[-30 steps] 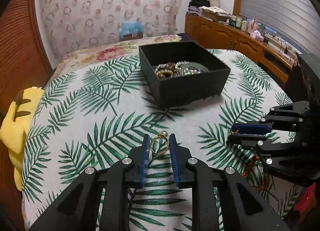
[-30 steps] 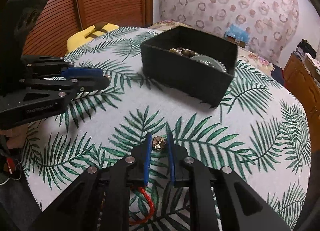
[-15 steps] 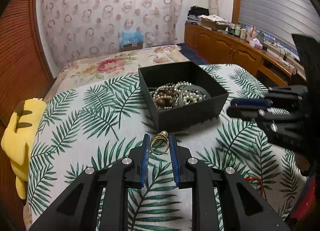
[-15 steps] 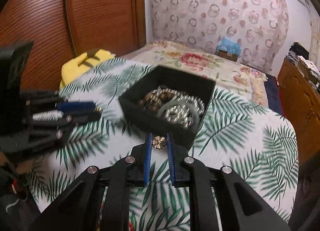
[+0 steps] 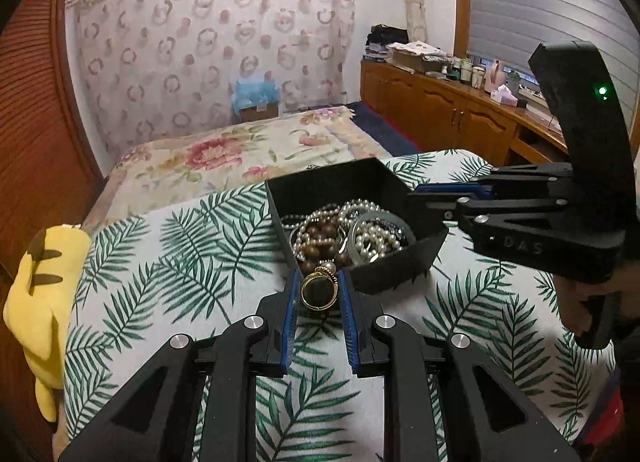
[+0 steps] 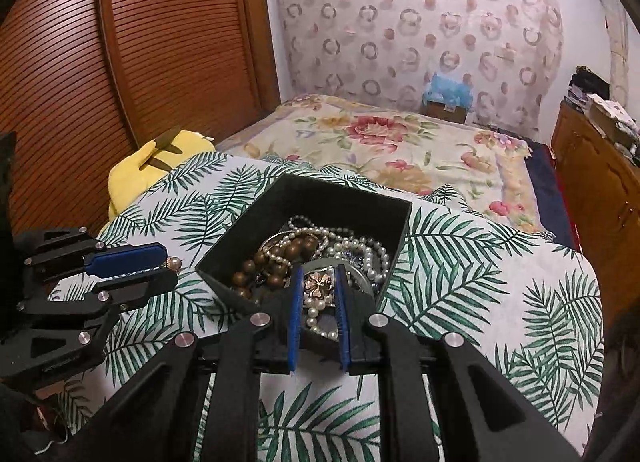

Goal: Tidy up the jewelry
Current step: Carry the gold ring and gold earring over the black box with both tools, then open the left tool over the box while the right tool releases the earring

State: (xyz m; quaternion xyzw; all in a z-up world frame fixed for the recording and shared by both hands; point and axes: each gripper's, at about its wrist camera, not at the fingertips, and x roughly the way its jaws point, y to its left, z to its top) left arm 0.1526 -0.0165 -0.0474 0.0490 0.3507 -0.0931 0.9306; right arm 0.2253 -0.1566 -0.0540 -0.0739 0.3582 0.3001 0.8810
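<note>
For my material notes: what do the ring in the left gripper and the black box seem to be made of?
Ring: shiny yellow metal, likely gold-toned, topped with a glossy pearl-like bead. Black box: matte, straight thin walls, probably cardboard or plastic; unclear which.

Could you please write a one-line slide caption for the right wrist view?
Right gripper holds a flower-shaped ornament over the black box of pearl and wooden beads.

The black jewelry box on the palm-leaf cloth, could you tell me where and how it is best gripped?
Probably pinch the black jewelry box by one thin upright wall, from above: it is open-topped and too broad to span. The near wall stands clear of the beads.
</note>
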